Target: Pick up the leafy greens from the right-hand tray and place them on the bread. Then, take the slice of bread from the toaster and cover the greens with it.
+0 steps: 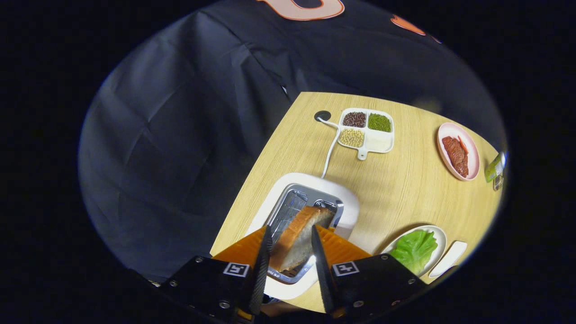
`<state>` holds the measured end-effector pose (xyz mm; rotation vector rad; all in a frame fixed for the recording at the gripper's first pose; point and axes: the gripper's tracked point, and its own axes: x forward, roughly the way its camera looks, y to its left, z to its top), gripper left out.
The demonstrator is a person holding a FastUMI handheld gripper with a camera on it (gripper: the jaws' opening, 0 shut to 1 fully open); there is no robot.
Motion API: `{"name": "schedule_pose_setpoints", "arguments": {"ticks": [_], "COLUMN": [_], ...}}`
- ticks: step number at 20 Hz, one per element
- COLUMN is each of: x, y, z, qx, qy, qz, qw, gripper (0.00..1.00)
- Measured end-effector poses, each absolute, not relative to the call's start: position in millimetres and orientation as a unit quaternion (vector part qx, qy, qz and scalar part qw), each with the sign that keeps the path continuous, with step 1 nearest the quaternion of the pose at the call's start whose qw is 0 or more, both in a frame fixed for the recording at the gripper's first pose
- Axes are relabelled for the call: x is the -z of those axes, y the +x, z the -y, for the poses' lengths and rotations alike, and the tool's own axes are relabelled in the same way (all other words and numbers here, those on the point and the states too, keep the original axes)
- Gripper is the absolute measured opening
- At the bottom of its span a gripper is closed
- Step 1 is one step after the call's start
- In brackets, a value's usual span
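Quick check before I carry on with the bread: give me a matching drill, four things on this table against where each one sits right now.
Things:
1. tan bread slice
2. green leafy lettuce
3. reddish meat strip
4. white cable

Places:
A. on the pink oval plate
B. between the gripper fingers, over the white toaster
C. on the white round plate
D. running from the toaster to the table hole

Pairs: 1-B, 2-C, 3-A, 4-D
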<state>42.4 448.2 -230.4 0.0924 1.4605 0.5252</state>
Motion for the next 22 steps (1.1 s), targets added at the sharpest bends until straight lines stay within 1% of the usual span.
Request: {"name": "schedule_pose_setpoints", "arguments": {"ticks": [1, 2, 3, 5, 6, 8, 11, 17, 22], "x": [232, 231, 228, 227, 226, 220, 205, 167, 139], "y": [43, 44, 46, 46, 46, 50, 53, 57, 55], "z": [-448, -446, -444, -439, -434, -429, -421, -397, -372], "qx": [-0.24, -0.239, -0.24, -0.241, -0.236, -0.236, -0.247, -0.266, -0.28], "qy": [0.041, 0.041, 0.044, 0.058, 0.066, 0.086, 0.106, 0.134, 0.17], "qz": [-0.658, -0.653, -0.649, -0.647, -0.647, -0.642, -0.624, -0.579, -0.551], "qw": [0.713, 0.717, 0.721, 0.721, 0.722, 0.725, 0.734, 0.759, 0.768], "gripper": [0.49, 0.44, 0.42, 0.31, 0.23, 0.14, 0.09, 0.09, 0.09]}}
